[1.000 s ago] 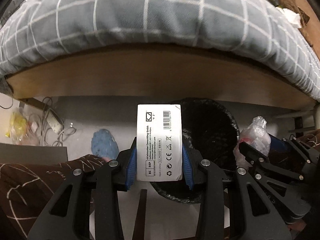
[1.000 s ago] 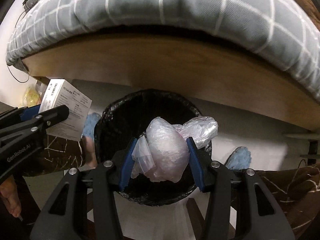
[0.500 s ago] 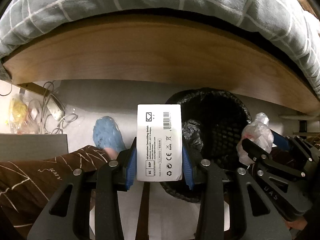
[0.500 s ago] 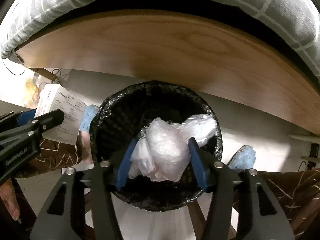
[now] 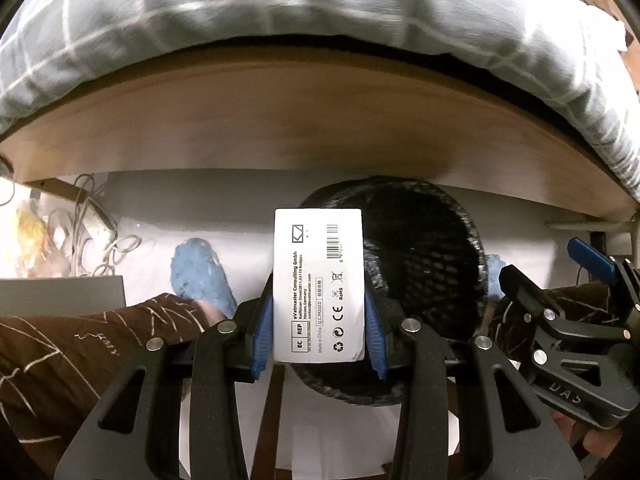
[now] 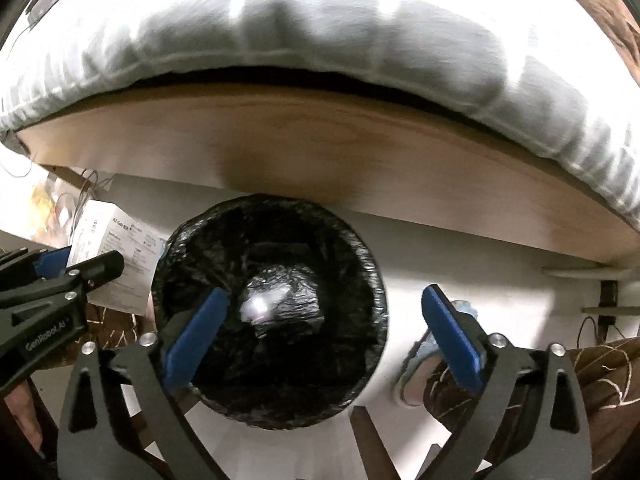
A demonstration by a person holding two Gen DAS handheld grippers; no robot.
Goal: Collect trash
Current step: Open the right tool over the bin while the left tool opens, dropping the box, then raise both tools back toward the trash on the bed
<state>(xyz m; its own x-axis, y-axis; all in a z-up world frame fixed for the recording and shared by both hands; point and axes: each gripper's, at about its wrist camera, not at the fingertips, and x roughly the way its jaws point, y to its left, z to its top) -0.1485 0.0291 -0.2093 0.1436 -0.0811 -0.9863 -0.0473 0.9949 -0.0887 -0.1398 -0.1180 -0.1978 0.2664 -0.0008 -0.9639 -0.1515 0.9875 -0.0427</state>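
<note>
While the right gripper [image 6: 324, 336] hangs over the black-lined trash bin [image 6: 268, 308], its jaws are opening with nothing between them, and a pale crumpled plastic bag [image 6: 264, 304] lies down inside the bin, well below the blue pads; that piece of trash looks delivered. The other piece is not: the left gripper [image 5: 319, 320] is clamped on a white box [image 5: 319, 284], the pads pressing its two long sides so that it stands upright between them with its printed label facing the camera. In the left wrist view the box covers the bin's left rim, so it seems to hang at the edge of the opening rather than over the middle; in the right wrist view the same box sits just beside the bin's left rim, outside it. My reading is that the task is partly done, with the box left to be carried over the opening and let go. The bin stands on the floor against the wooden bed frame [image 5: 320, 120], between the person's blue slippers [image 5: 200, 272].
</note>
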